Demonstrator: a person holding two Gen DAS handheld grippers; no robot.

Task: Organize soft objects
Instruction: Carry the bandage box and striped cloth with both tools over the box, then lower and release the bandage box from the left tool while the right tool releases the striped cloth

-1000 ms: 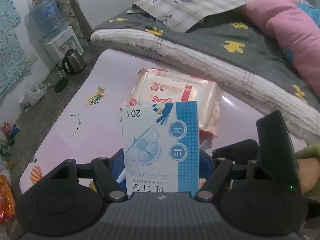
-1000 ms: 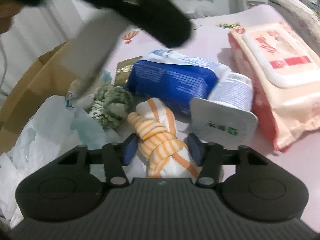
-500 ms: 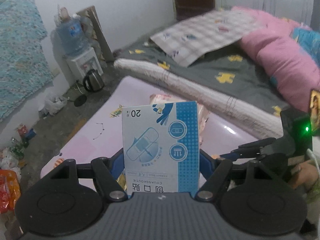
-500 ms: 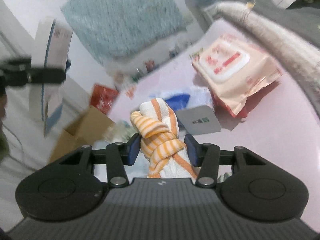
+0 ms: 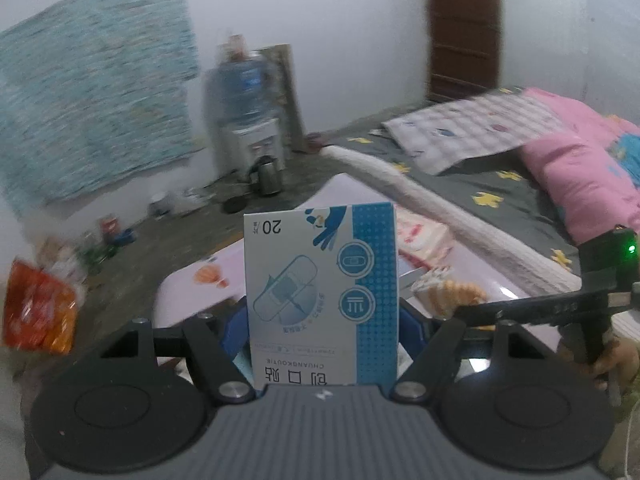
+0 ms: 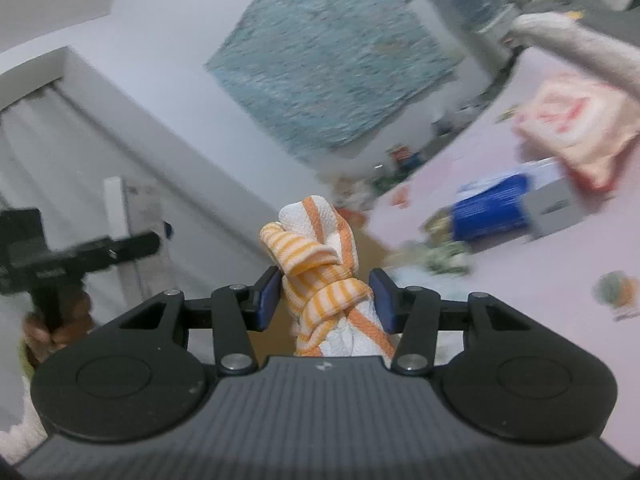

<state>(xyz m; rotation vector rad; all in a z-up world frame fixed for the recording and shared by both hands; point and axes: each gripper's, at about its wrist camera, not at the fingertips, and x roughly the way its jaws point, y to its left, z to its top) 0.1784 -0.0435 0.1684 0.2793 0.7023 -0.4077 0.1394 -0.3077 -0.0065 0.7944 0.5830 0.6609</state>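
Above the pink table [image 5: 192, 300], jaws clamp bandage box [image 5: 322, 300] and knotted cloth [image 6: 326, 284].

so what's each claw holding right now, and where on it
Left claw: the white-and-blue cardboard plaster box, gripped at its lower side edges. Right claw: the knotted orange-striped white cloth, pinched across the knot.

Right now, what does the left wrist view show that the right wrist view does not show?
Only the left wrist view shows the front of the bandage box held in the left gripper, the kettle and the pink quilt. Only the right wrist view shows the blue pack on the table. Both show the striped knotted cloth in the right gripper and the wipes pack.
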